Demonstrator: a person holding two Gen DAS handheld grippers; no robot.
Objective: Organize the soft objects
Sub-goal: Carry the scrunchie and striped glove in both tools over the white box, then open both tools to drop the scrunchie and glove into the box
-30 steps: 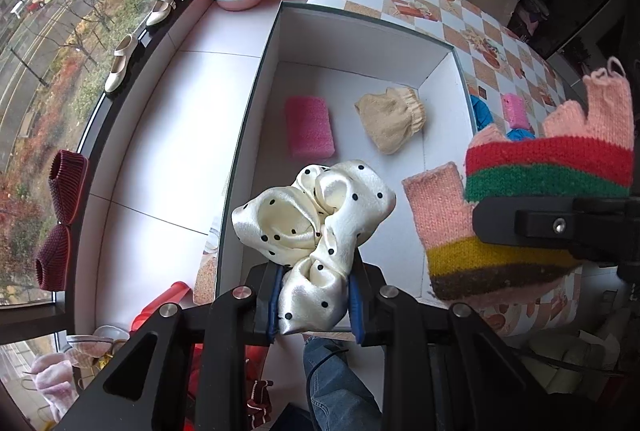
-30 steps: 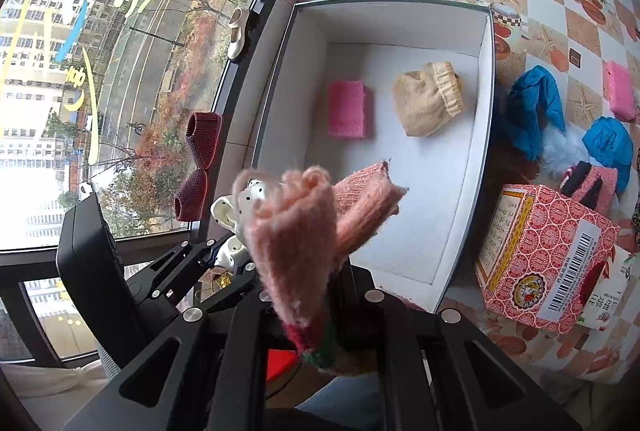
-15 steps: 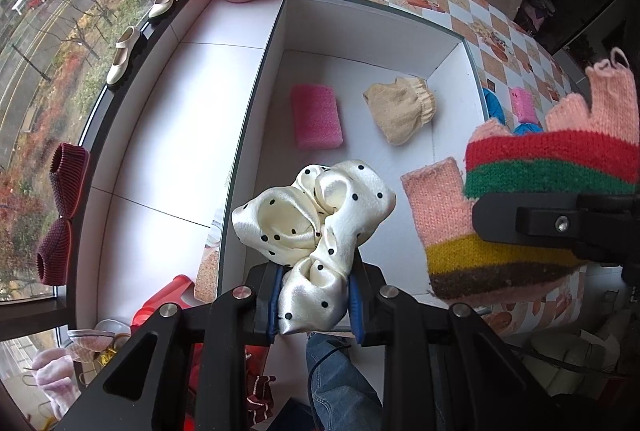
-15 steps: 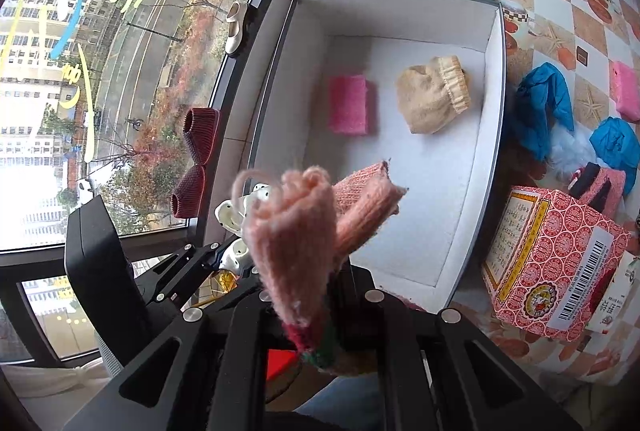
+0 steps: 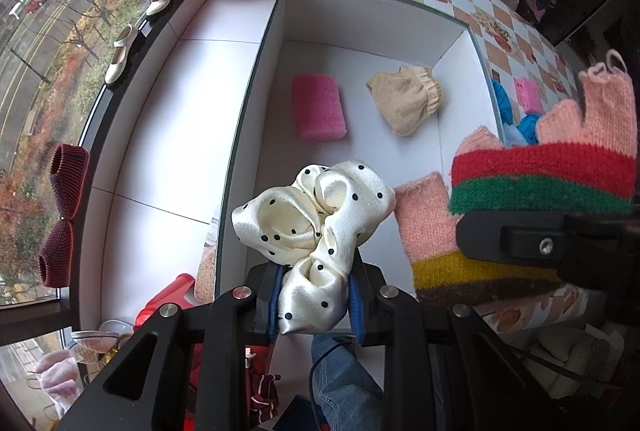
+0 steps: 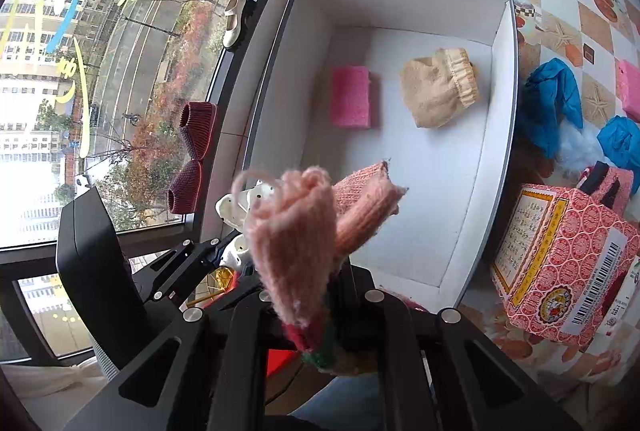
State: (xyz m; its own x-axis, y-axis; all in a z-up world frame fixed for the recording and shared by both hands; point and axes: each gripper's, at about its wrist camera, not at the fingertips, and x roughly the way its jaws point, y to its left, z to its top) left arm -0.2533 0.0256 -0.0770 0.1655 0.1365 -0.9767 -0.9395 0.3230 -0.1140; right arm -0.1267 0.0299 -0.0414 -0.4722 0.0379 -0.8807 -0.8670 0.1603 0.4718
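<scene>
You've got a sponge (image 5: 318, 107) and pouch (image 5: 404, 103) lying in the box (image 5: 256, 79), with your left gripper (image 5: 314, 305) clamping the scrunchie (image 5: 312, 227) and right gripper (image 6: 316, 315) clamping the glove (image 6: 292, 243) above its near end, blue items (image 6: 554, 99) waiting right.

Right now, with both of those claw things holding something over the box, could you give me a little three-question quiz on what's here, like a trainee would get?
1. True or false: the white box is empty.
2. What does the left gripper grip? A) pink sponge B) polka-dot satin scrunchie C) blue glove
3. Name what the right gripper pinches.

Key:
1. False: a pink sponge and a beige knit pouch lie apart on its floor.
2. B, the polka-dot satin scrunchie.
3. A striped knit glove, mostly pink with red, green and yellow bands.
</scene>
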